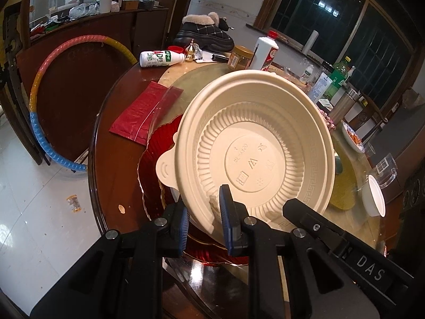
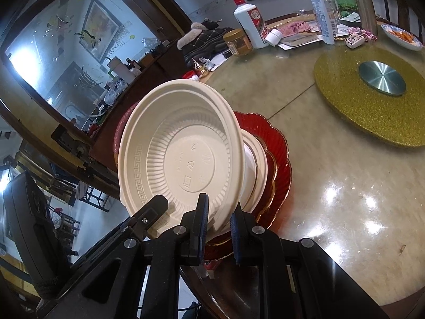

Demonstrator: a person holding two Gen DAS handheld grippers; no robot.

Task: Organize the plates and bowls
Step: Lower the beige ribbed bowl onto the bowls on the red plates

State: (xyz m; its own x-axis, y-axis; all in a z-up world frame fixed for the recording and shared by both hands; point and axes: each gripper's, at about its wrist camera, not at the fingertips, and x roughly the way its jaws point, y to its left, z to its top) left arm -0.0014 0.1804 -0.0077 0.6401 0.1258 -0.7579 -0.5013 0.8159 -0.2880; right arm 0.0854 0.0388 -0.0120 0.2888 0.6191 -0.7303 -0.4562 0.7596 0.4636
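A cream plastic bowl [image 1: 255, 143] is held tilted above a red scalloped plate [image 1: 151, 164] on the round table. My left gripper [image 1: 204, 218] is shut on the bowl's near rim, one blue pad inside and one outside. My right gripper [image 2: 219, 218] is shut on the same bowl [image 2: 183, 148] at its rim. In the right wrist view the bowl hangs over a white bowl [image 2: 256, 164] that sits on the red plate [image 2: 276, 154]. The other gripper's black finger [image 1: 313, 218] shows at the bowl's edge.
A red packet [image 1: 143, 111] lies left of the plate. Bottles, a jar [image 1: 239, 58] and a boot crowd the far side. A gold turntable [image 2: 372, 98] sits in the table's middle. A small white bowl [image 1: 374, 196] and a patterned dish [image 2: 401, 36] are at the right.
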